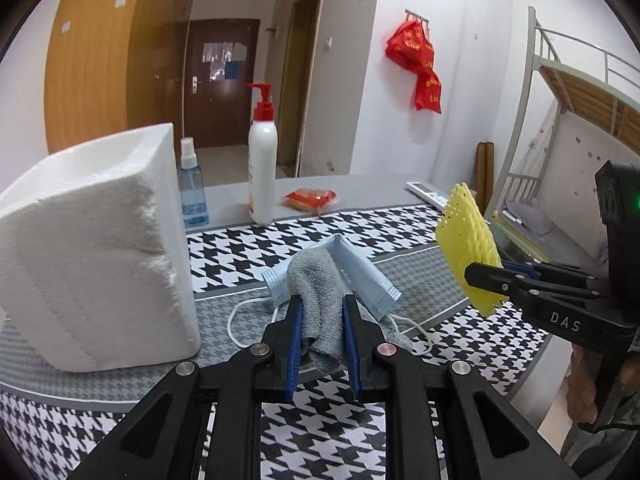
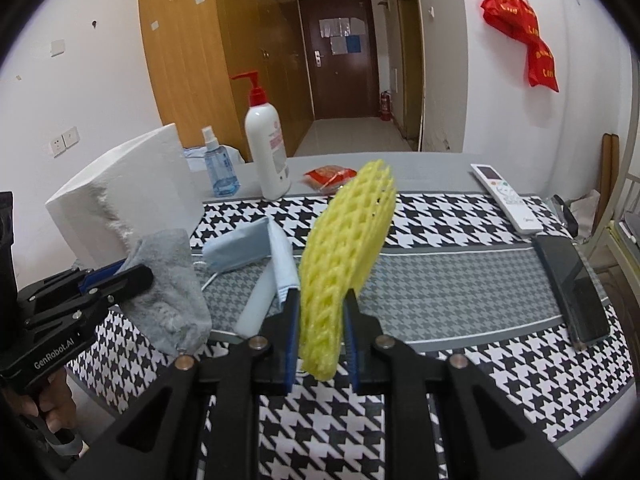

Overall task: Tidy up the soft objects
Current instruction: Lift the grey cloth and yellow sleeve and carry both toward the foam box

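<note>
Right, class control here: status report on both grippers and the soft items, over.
Left gripper shut on grey sock, lifted. Right gripper shut on yellow foam net, lifted. Blue face masks on table beneath. Path clear.

grey sock (image 1: 318,300): fuzzy knit cloth; yellow net sleeve (image 2: 344,256): soft foam mesh; face mask (image 1: 360,268): matt pleated nonwoven; tissue stack (image 1: 92,248): rough-edged white paper; pump bottle (image 2: 267,148): glossy plastic; tablecloth (image 2: 460,280): smooth printed houndstooth
</note>
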### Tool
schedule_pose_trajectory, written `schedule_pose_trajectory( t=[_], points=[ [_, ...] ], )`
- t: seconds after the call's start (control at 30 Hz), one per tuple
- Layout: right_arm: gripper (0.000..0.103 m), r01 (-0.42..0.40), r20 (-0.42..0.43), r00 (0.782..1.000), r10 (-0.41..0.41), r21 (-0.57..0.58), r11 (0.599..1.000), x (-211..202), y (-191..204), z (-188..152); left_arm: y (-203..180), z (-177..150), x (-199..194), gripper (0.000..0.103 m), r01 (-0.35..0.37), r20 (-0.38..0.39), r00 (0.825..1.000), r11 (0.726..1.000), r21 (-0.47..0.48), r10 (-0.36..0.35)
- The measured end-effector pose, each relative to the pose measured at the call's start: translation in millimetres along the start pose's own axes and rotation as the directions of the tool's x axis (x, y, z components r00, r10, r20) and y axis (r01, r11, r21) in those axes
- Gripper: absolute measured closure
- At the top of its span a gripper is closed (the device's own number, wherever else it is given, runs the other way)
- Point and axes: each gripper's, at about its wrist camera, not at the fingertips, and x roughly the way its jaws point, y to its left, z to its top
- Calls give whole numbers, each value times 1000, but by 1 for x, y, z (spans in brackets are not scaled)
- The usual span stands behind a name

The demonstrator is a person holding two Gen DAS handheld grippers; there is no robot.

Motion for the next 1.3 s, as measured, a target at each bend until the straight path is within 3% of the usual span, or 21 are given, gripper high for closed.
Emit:
schedule_pose_trajectory(
  t=[0.57,1.3],
  points=[
    [80,-24,96,995,29,-47,999,-47,22,1,-3,-3,-54,83,-64,94,994,998,0,64],
    [80,-65,197,977,83,-97,993,-79,36,7,-9,7,-99,83,-149,216,966,989,14,142]
  ],
)
